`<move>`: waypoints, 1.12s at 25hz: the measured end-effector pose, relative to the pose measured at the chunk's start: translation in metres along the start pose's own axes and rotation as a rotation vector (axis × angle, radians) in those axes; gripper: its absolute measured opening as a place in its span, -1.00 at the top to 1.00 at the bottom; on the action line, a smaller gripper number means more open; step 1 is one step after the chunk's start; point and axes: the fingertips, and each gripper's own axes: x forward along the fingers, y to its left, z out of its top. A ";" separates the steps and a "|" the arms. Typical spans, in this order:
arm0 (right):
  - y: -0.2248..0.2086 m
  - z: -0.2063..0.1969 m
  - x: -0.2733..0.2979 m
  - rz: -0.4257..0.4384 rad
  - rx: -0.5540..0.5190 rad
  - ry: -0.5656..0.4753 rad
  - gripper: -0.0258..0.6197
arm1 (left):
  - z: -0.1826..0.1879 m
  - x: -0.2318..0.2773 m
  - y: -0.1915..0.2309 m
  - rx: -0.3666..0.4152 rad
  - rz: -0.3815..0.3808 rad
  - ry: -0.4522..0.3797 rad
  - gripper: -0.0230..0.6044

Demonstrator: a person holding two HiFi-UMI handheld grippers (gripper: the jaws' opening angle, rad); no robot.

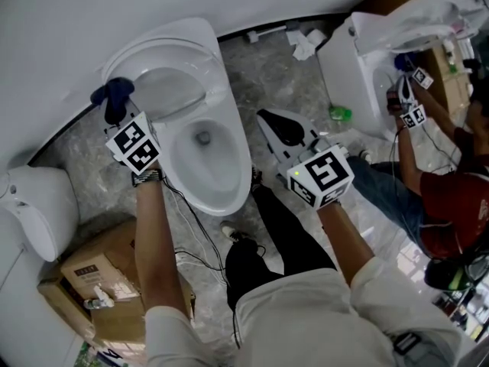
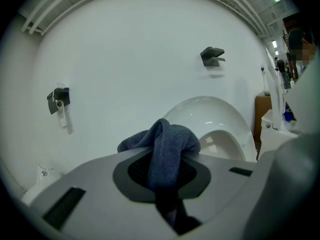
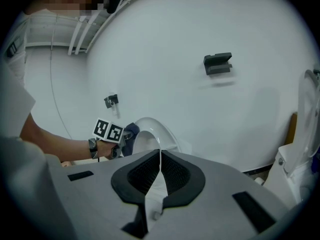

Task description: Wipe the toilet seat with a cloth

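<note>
Toilet seat (image 1: 177,90), white glossy oval ring, at 11 o'clock in the head view, tipped up behind the white bowl (image 1: 221,193). Pinched between the left gripper (image 1: 116,117) jaws: a dark blue terry cloth (image 1: 112,92), bunched over the pads, at the seat's 9 o'clock edge; contact with the seat not clear. Right gripper (image 1: 269,122) jaws pressed together on nothing, beside the bowl's 3 o'clock rim, not touching it. Open grey marbled floor (image 1: 88,155) at 9 o'clock of the bowl, white wall (image 1: 69,21) close behind at 12. Crowding the 7 o'clock side: a brown cardboard box (image 1: 103,266) and another white toilet (image 1: 34,212). Thin black cables (image 1: 200,232) trailing across the floor at 6 o'clock. At 2 o'clock a third white toilet (image 1: 355,63), with another person in a red top (image 1: 451,205) bent over it, well apart.
</note>
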 end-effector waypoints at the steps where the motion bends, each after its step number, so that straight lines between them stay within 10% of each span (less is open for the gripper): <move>1: -0.001 -0.001 0.000 -0.001 0.002 0.000 0.83 | 0.004 0.000 -0.002 -0.007 0.007 -0.003 0.80; 14: -0.020 -0.007 -0.002 -0.029 0.025 0.002 0.83 | 0.071 -0.001 -0.081 0.066 -0.179 -0.106 0.80; 28: -0.047 -0.015 -0.006 -0.062 0.033 0.002 0.83 | 0.047 0.001 -0.198 0.139 -0.462 -0.096 0.80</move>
